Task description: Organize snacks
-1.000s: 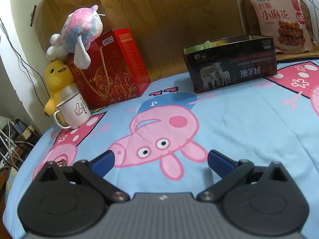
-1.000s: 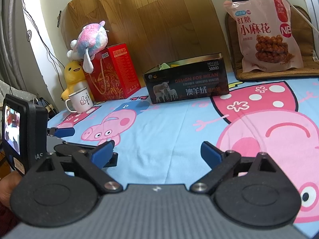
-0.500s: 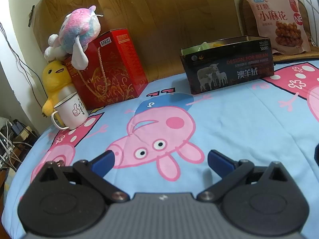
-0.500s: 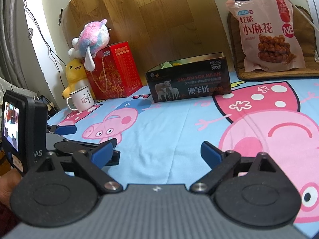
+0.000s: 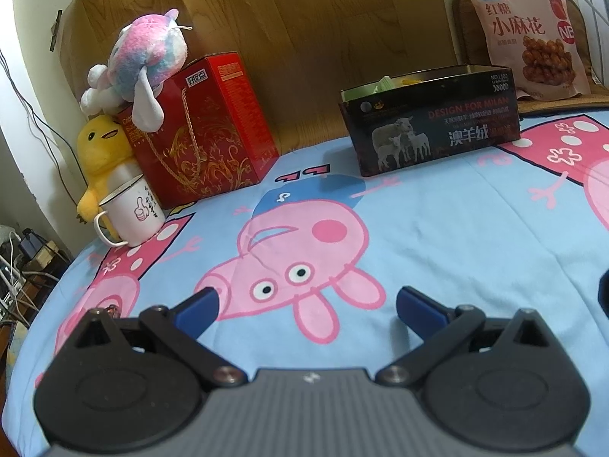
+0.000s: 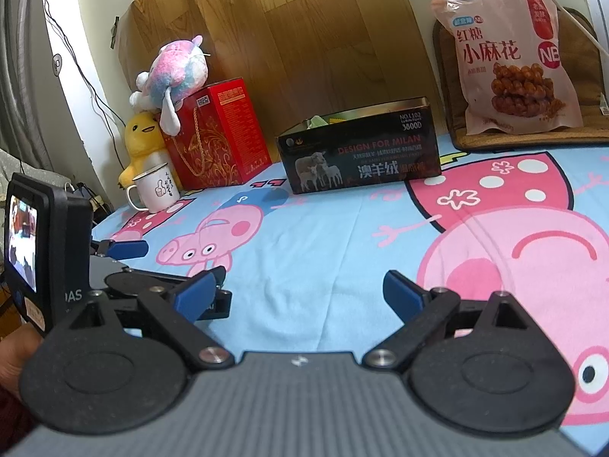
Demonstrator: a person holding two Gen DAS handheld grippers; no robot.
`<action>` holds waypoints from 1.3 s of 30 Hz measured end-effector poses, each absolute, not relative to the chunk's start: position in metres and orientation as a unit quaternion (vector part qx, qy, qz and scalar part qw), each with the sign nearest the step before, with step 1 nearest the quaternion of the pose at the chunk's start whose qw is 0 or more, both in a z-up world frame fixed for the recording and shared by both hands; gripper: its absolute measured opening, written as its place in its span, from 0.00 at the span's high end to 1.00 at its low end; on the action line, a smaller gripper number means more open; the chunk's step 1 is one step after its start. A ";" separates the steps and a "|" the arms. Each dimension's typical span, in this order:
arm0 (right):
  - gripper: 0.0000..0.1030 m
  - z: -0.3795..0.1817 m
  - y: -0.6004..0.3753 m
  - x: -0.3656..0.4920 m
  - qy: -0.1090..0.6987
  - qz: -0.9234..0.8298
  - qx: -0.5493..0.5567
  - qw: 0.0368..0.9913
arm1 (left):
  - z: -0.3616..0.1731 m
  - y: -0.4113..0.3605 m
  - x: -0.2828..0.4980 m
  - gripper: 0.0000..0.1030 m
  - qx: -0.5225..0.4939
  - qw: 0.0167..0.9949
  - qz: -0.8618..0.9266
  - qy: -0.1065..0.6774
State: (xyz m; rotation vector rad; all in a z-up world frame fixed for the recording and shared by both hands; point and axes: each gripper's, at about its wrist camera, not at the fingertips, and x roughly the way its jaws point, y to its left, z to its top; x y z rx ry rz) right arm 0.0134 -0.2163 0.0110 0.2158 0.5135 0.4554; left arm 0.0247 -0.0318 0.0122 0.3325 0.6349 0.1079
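**A:** Where are the snacks right now?

**B:** A large pink snack bag (image 6: pixel 514 64) printed with fried dough twists stands upright at the far right, on a woven mat (image 6: pixel 533 139) and propped against what is behind it. Nearer the middle, a dark open box (image 6: pixel 361 156) with sheep printed on its side sits on the cartoon pig bedsheet (image 6: pixel 323 251). Green and yellow packets peek over the box's rim; I cannot tell what they are.

**B:** The bag and the box are well apart, with the mat's edge between them.

**A:** So how much is done?

**B:** My guess is that some small items are already in the box, while the big bag is still outside it. Whether the bag belongs in the box, I cannot say.

**A:** And the grippers?

**B:** Both are empty, low over the sheet at the near edge. The right gripper (image 6: pixel 304 293) has its blue fingers spread wide with nothing between them. The left gripper (image 5: pixel 306 304) is likewise spread wide and holds nothing. Both are far from the box and bag.

**A:** Anything else around?

**B:** At the far left, a red gift box (image 5: pixel 198 129) stands with a pastel plush toy (image 5: pixel 141 64) on top, a yellow duck plush (image 5: pixel 99 152) beside it, and a white mug (image 5: pixel 133 209) in front. A wooden board (image 6: pixel 285 38) leans on the wall behind.
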 end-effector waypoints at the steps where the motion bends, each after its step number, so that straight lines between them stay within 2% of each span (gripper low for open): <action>1: 0.06 0.011 -0.216 0.014 0.251 0.223 0.106 0.936 | 0.012 -0.032 0.025 0.00 0.163 0.935 0.053 0.311; 39: 0.06 0.014 -0.212 0.007 0.241 0.226 0.094 0.939 | 0.016 -0.031 0.024 0.00 0.132 0.933 0.033 0.333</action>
